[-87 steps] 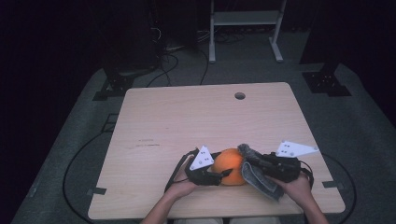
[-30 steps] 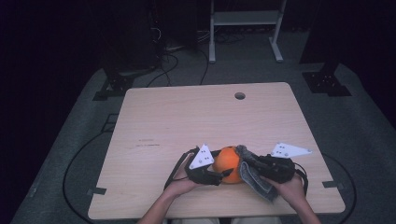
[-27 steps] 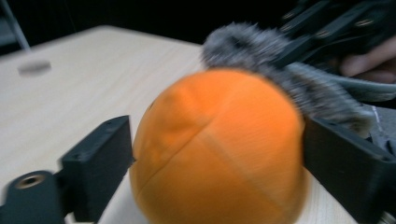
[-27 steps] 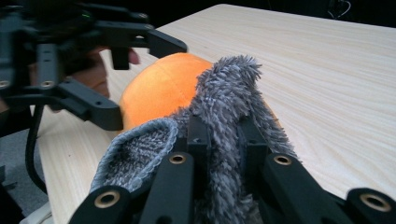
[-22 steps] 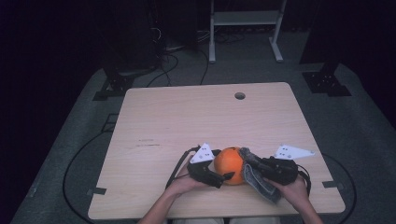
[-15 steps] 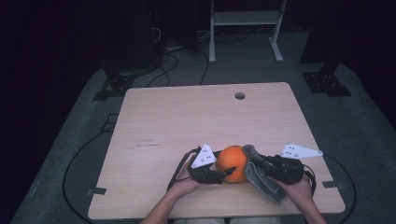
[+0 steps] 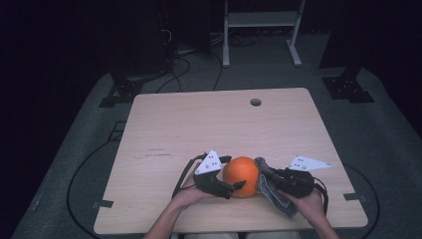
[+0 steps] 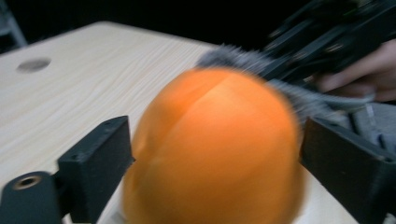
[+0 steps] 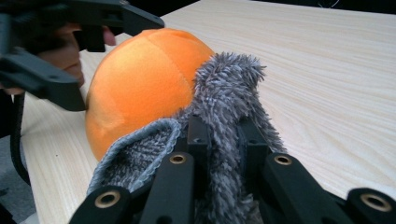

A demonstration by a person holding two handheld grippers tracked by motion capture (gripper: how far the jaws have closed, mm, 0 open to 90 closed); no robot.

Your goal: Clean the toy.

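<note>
Left gripper [image 7: 234,185]: its jaws have just been opening and now stand wide on either side of the orange ball [image 7: 241,176]; in the left gripper view the ball [image 8: 212,149] sits between them, the pads close at both flanks, whether they press I cannot tell.
Right gripper [image 7: 263,175]: jaws pinched tight on the grey fuzzy cloth [image 7: 271,191], seen up close in the right gripper view [image 9: 224,154].
Ball: round, no long axis; one seam arcs over its top; it rests on the table [image 7: 199,124], directly ahead of the left gripper and touching the cloth on the right gripper's side.
Cloth: long axis runs along the right gripper's jaws, its tip [image 9: 229,70] pointing past them and leaning against the ball.
Edges: both hands work just inside the table's near edge.
Open room: broad bare wood beyond the grippers, up to a small round hole [image 7: 256,102] near the far edge.
</note>
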